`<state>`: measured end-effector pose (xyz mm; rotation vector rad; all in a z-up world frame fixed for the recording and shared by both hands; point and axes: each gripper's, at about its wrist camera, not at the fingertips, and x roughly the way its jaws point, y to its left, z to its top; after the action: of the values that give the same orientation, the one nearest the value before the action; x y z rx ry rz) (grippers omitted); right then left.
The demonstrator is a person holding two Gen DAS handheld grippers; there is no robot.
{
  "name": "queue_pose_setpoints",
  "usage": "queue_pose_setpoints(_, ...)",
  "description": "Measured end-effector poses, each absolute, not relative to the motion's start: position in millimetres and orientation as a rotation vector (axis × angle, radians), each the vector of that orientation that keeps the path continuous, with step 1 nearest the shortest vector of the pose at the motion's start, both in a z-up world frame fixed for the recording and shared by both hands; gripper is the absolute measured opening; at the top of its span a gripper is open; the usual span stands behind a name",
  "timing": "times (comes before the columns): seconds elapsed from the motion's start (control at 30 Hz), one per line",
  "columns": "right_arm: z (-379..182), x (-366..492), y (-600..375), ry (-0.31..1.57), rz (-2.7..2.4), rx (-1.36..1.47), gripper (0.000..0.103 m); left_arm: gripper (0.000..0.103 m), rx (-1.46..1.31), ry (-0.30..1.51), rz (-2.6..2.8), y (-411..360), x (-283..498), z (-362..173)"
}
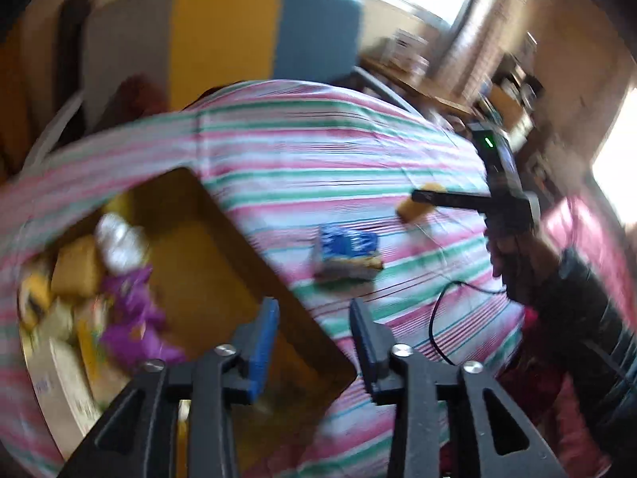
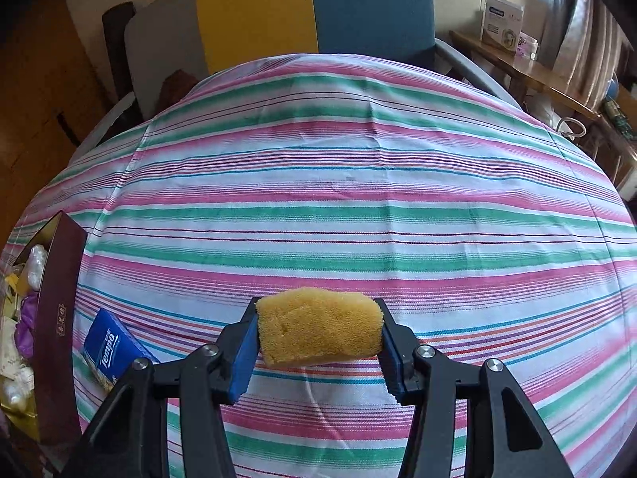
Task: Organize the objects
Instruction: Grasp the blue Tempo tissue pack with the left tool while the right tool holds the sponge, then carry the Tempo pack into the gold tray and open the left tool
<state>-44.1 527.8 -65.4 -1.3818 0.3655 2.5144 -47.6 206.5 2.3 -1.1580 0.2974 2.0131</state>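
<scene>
Closest to the right wrist camera, the right gripper (image 2: 318, 334) pinches a yellow sponge (image 2: 318, 328) by its two short ends, so the sponge's long axis runs straight across between the pads, held just above a striped tablecloth (image 2: 358, 207). To the gripper's left, flat on the cloth, lies a blue Tempo tissue pack (image 2: 109, 344), its long axis angled toward the camera. Just beyond the pack, at the table's left edge, stands an open box (image 2: 55, 318) with dark red outer walls, already holding a purple item, a white one and others too blurred to name. From the left wrist view, which is smeared by motion, the left gripper (image 1: 314, 342) hangs over the near corner of the box with its jaws partly open and nothing between them. My judgement: the sponge belongs in the box, which lies well to the left of the right gripper with the tissue pack in between; the empty left gripper is the nearer one to that pack.
</scene>
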Motion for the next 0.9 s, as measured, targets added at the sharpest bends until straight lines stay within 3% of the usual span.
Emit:
queue_pose_setpoints(0.07, -65, -44, 529, 0.376, 2.516, -1.385, 0.053, 0.052, -1.106, 0.482, 1.922, 240, -43, 0)
queue_pose_setpoints(0.1, -65, -44, 530, 0.384, 2.517, -1.385, 0.053, 0.065, -1.073, 0.564, 1.886, 254, -41, -2)
queue_pose_setpoints(0.17, -65, -44, 531, 0.398, 2.517, -1.388, 0.053, 0.076, -1.03, 0.723, 1.789, 281, -42, -9)
queue_pose_setpoints(0.37, -66, -45, 534, 0.424, 2.522, -1.403, 0.054, 0.077, -0.989, 1.058, 1.568, 333, -54, -47)
queue_pose_setpoints(0.53, -66, -47, 535, 0.442, 2.526, -1.418, 0.054, 0.077, -0.974, 1.184, 1.45, 353, -67, -73)
queue_pose_setpoints(0.83, -67, -51, 537, 0.449, 2.534, -1.437, 0.054, 0.077, -0.958, 1.252, 1.302, 373, -82, -96)
queue_pose_setpoints(0.9, -68, -52, 537, 0.449, 2.534, -1.438, 0.054, 0.067, -1.013, 1.184, 1.291, 375, -87, -99)
